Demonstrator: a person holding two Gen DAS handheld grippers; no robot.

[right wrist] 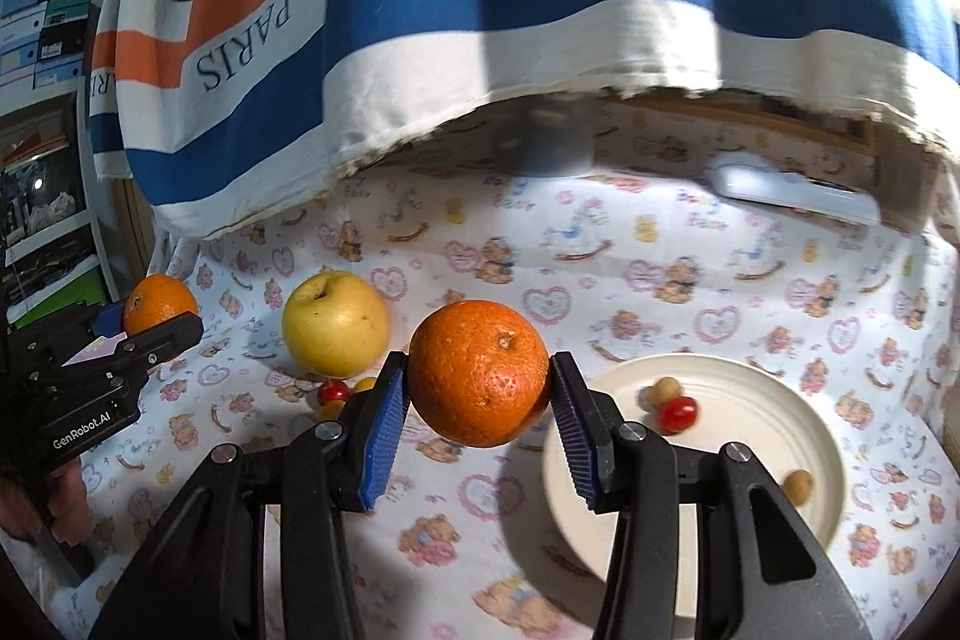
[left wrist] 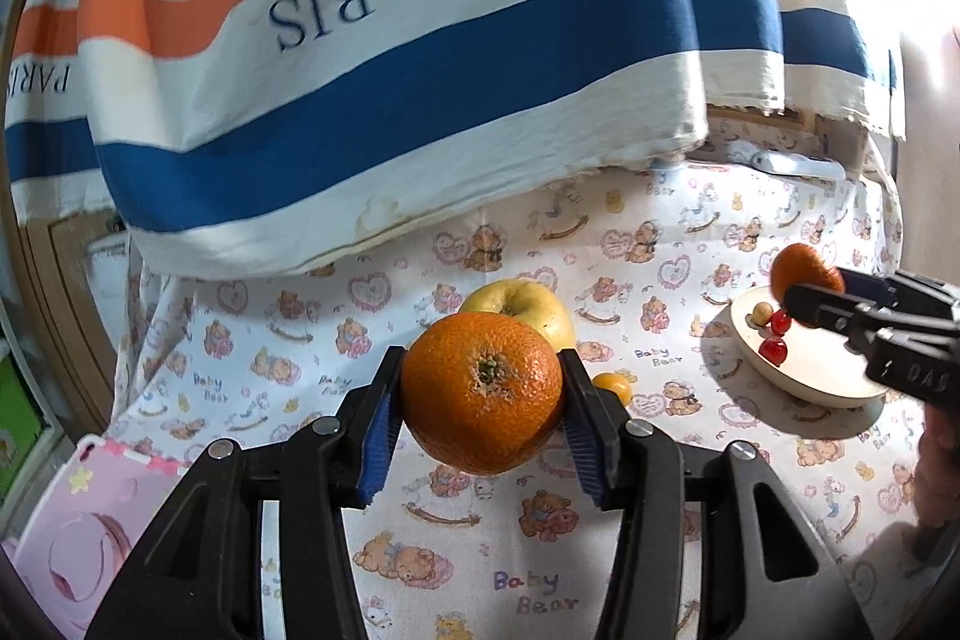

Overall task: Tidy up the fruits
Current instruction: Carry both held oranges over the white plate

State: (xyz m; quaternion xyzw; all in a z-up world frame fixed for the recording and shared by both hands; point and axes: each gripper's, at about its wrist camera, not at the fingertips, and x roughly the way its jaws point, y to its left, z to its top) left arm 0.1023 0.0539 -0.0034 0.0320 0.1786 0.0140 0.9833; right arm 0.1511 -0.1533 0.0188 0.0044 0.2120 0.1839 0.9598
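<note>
Both grippers hold an orange each, lifted off the worktop. Left gripper (left wrist: pixel 480 394) is clamped on an orange (left wrist: pixel 482 391), stem end facing the camera; right gripper (right wrist: pixel 477 385) is clamped on a second orange (right wrist: pixel 478 379), just left of the plate (right wrist: pixel 750 400).

Risks — the grips are narrow, pads on curved, pebbly peel near the fruit's widest part, so a tilt or jolt could roll an orange out. The plate is shallow, smooth, cream and round; a dropped orange could bounce off the rim or scatter what already lies in it — a cherry tomato (right wrist: pixel 678 413) and small tan round fruits (right wrist: pixel 667 390). The two grippers are near each other, so they could collide if both head for the plate.

Apple (right wrist: pixel 336 323) is yellow, smooth and waxy, sitting mid-worktop on soft bear-print cloth (right wrist: pixel 660 250); small fruits (right wrist: pixel 333 391) are loose just in front of it. A striped curtain (right wrist: pixel 420 40) hangs over the far edge.
</note>
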